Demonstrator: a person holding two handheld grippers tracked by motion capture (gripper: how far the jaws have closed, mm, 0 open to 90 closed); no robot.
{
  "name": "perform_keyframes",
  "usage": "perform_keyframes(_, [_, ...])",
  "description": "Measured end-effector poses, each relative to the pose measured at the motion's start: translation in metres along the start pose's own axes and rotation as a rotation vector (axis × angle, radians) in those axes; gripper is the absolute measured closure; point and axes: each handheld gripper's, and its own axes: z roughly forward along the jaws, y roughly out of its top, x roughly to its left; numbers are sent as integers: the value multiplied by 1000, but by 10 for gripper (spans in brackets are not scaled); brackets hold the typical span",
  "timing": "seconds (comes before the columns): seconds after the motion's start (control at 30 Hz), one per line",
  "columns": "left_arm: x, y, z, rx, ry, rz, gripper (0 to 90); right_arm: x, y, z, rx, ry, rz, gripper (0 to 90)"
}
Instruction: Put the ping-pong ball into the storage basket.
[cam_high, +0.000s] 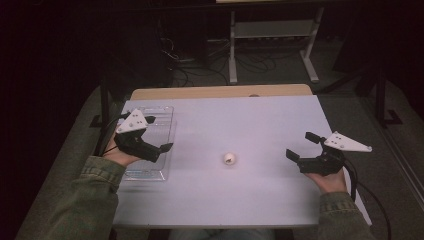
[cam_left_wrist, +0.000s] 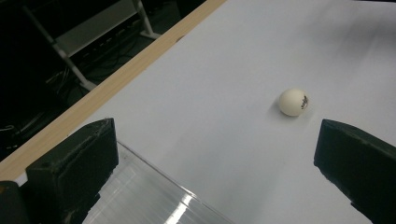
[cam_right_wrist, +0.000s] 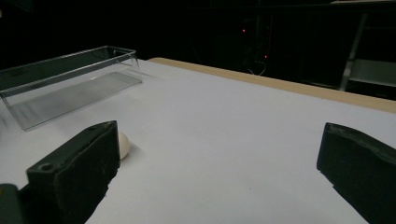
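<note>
From the high view, a small white ball (cam_high: 229, 158) lies on the white table (cam_high: 240, 200) near its middle, between the two claws and apart from both; being round, it has no long axis, and a small dark mark shows on its near side. The left claw (cam_high: 159, 134) hangs over a clear plastic tray (cam_high: 165, 115) at the table's left, jaws spread wide and aimed toward the ball; the right claw (cam_high: 303, 145) hovers near the right edge, jaws likewise wide, aimed left. Beyond the table's wooden far edge lie a grey floor, cables and a white metal frame (cam_high: 272, 30) in a dim room. In the left gripper view, the ball (cam_left_wrist: 293, 102) sits ahead between the wide jaws, dark print facing right, with the tray's rim (cam_left_wrist: 159, 172) below. In the right gripper view, the ball (cam_right_wrist: 123, 144) peeks out from behind the left jaw, the tray (cam_right_wrist: 70, 84) stands farther off, and the jaws gape, holding nothing.
</note>
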Motion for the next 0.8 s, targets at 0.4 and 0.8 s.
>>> perform_keyframes(0.4, [0, 14, 12, 43, -23, 52, 0, 0, 0, 0, 4, 3, 1, 0])
perform_keyframes(0.8, [-1, 25, 20, 81, -44, 96, 0, 0, 0, 0, -3, 3, 1, 0])
